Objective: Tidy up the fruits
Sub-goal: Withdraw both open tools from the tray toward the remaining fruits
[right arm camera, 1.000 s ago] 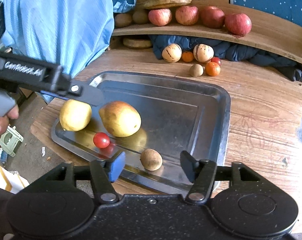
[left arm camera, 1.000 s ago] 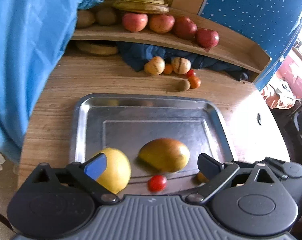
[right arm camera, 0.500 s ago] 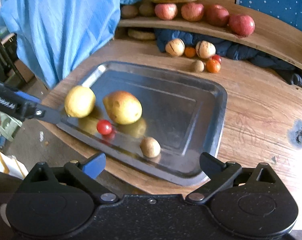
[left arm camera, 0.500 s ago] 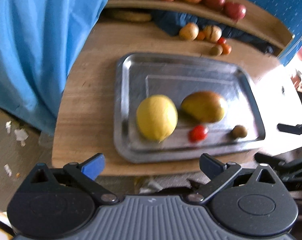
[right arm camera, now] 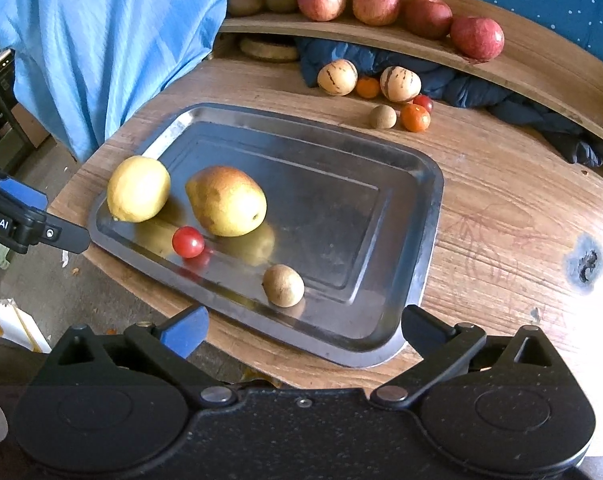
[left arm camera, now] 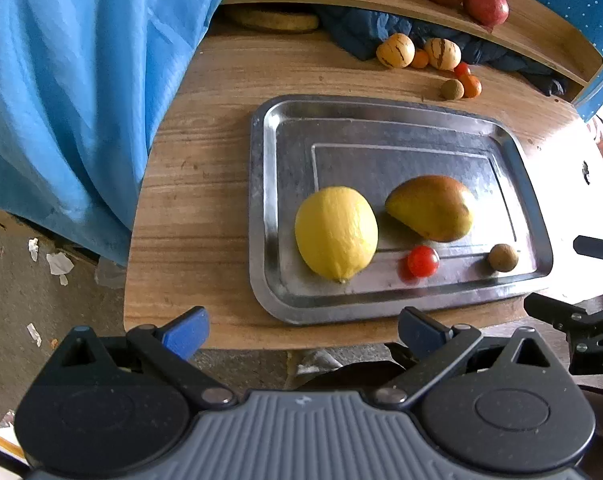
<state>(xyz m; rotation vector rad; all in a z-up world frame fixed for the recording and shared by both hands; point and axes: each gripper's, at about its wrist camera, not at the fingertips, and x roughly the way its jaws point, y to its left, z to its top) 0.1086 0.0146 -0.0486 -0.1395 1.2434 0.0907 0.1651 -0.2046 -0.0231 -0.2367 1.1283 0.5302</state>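
Note:
A metal tray [left arm camera: 381, 120] [right arm camera: 425, 216] lies on the wooden table. It holds a yellow lemon [left arm camera: 336, 233] [right arm camera: 138, 189], a mango [left arm camera: 431, 208] [right arm camera: 226, 201], a cherry tomato [left arm camera: 422, 261] [right arm camera: 188, 242] and a small brown fruit [left arm camera: 503, 257] [right arm camera: 283, 285]. My left gripper [left arm camera: 301, 332] is open and empty, off the table's near edge, short of the lemon. My right gripper [right arm camera: 303, 330] is open and empty, just before the tray's near edge by the brown fruit.
Beyond the tray lie two striped melons [right arm camera: 337, 77], small oranges [right arm camera: 415, 117], a tomato and a brown fruit [right arm camera: 382, 116]. A raised wooden shelf [right arm camera: 521, 60] carries apples [right arm camera: 476, 37], kiwis and bananas. Blue cloth [left arm camera: 81, 80] hangs at the left. Dark cloth lies under the shelf.
Both grippers have pulled back from the tray toward the table's near edge. The left one backed away from the lemon. The fruits on the tray have stayed in place.

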